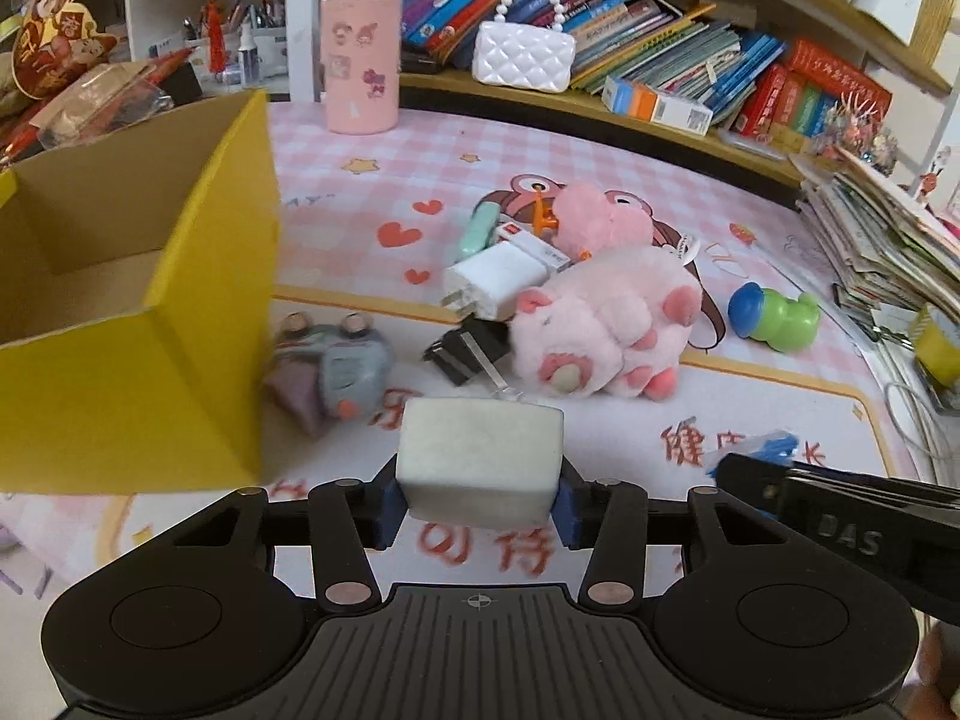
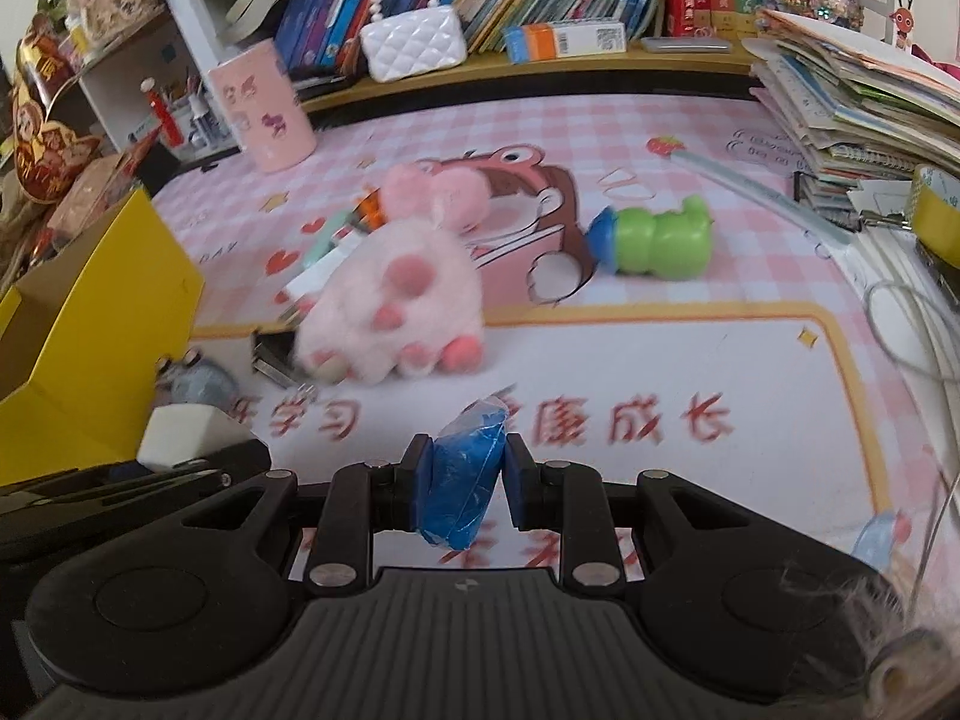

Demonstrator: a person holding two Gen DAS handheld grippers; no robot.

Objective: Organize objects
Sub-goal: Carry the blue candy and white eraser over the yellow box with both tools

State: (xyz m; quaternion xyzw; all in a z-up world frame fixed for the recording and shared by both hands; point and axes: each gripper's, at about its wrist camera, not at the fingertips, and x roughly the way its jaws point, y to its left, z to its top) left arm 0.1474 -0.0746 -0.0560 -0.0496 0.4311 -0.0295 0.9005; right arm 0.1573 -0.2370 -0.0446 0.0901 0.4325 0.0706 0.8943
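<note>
At the bottom centre of the left wrist view, the left tongs (image 1: 477, 507) are seen closed on a pale grey block (image 1: 480, 459), which is pinched between the two blue pads (image 1: 389, 507) and held above the tabletop (image 1: 810, 420). At the left of that frame an open yellow box (image 1: 150, 324) is shown, its cardboard inside visible. Just right of the box, a blurred grey soft toy (image 1: 339, 372) lies on the pink checked mat. At mid-frame a cluster is formed by a white charger (image 1: 492, 279), a black plug (image 1: 465, 351), a mint-green tube (image 1: 477, 232) and a large pink plush paw (image 1: 600, 324), with a smaller pink plush (image 1: 600, 219) behind it. A green and blue toy (image 1: 774, 312) lies apart at the right. A pink cup (image 1: 360, 63) stands at the upper centre-left, beside a white quilted purse (image 1: 522, 54) set before shelved books.

At the bottom centre of the right wrist view, the right tongs (image 2: 465, 483) are seen closed on a crumpled blue packet (image 2: 465, 480), gripped between the pads and raised off the tabletop. The block (image 2: 180, 435) and the left tongs appear at the lower left of this frame, next to the box (image 2: 90, 330). The paw (image 2: 396, 312) lies at mid-frame, the green and blue toy (image 2: 654, 237) to its right, and a stack of papers (image 2: 852, 102) at the upper right.
</note>
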